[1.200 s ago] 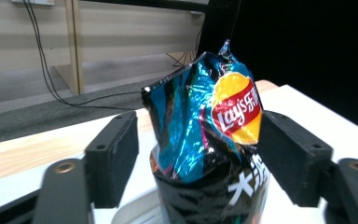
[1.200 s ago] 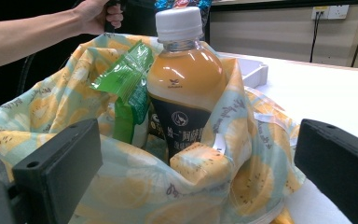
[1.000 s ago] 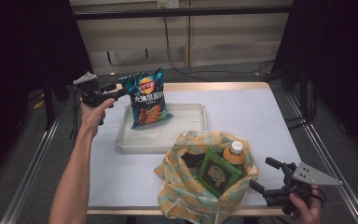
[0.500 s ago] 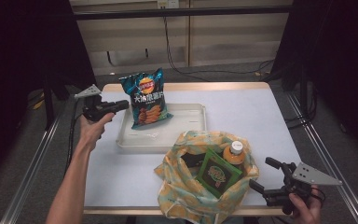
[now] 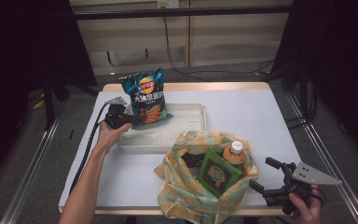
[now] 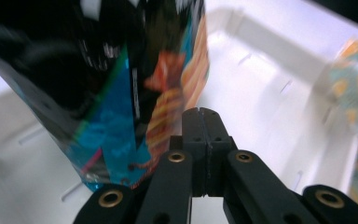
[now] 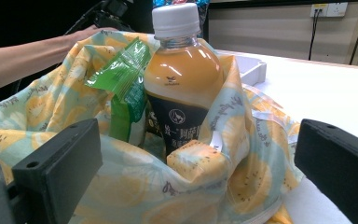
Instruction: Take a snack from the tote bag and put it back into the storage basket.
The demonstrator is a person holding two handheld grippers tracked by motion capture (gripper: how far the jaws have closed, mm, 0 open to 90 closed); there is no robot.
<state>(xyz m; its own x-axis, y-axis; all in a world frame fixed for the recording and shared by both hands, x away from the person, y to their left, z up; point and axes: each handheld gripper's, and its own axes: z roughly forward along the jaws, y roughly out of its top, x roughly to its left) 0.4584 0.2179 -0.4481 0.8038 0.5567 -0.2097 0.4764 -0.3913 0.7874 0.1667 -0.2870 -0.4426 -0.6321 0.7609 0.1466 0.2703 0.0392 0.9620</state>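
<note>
The chip bag (image 5: pixel 146 95) stands upright in the white tray (image 5: pixel 186 140), at 1 o'clock from the left gripper (image 5: pixel 137 120), whose jaws have just closed empty. Right gripper (image 5: pixel 265 175) gapes open, far off.

Blue crisp bag (image 5: pixel 146 96) with orange crisps; white tray (image 5: pixel 186 135); yellow-and-teal fruit-print cloth bag (image 5: pixel 186 196); green packet (image 5: pixel 218 173).

White-topped table (image 5: pixel 242 112), wood edging. Directly on it: white tray (image 5: pixel 186 135) near left, patterned cloth bag (image 5: pixel 182 191) at front, touching tray.
</note>
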